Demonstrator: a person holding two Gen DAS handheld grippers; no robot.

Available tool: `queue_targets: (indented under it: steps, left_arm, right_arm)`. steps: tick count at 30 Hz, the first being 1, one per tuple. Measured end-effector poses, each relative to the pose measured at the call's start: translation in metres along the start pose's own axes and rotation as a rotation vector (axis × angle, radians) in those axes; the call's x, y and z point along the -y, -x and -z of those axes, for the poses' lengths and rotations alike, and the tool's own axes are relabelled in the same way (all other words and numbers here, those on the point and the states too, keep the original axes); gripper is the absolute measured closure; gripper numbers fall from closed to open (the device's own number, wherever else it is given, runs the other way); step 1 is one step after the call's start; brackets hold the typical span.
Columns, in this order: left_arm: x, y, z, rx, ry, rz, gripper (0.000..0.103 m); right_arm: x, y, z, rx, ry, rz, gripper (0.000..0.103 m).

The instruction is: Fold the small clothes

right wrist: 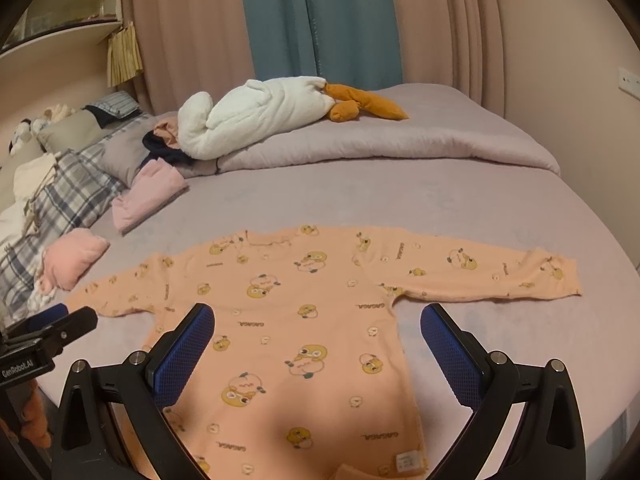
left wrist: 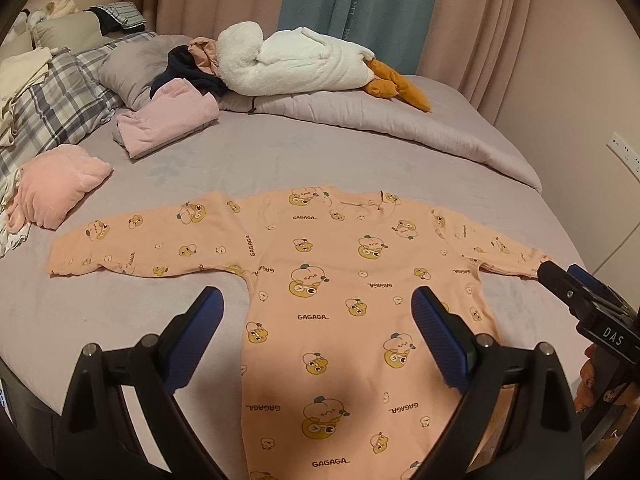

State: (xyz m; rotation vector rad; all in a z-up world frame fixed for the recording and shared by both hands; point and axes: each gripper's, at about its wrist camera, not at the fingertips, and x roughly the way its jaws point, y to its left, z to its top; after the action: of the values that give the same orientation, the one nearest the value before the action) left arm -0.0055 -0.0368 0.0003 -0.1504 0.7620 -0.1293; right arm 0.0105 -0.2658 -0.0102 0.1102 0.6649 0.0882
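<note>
Bed [left wrist: 360, 160], peach shirt [left wrist: 320, 280] flat, sleeves spread, bare bedding around

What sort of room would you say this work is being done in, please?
Most likely a home bedroom: the orange shirt lies spread on a bed with a plaid pillow, a plush goose on the duvet, and floor-length curtains behind.

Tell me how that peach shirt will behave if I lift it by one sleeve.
The shirt lies thin and flat on the bed, so it will probably drape limp. It looks light, likely lifting easily. Pinched at one sleeve, the body would probably trail and bunch.
</note>
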Motion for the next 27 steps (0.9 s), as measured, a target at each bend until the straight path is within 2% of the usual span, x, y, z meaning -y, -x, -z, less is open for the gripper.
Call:
queue_targets:
  steps: [27]
  left_arm:
    - [0.0071,0.003,0.001,0.005,-0.046,0.015,0.009]
  right_arm:
    - [0.0043,0.0004,0.0028,-0.006,-0.024,0.016,0.001]
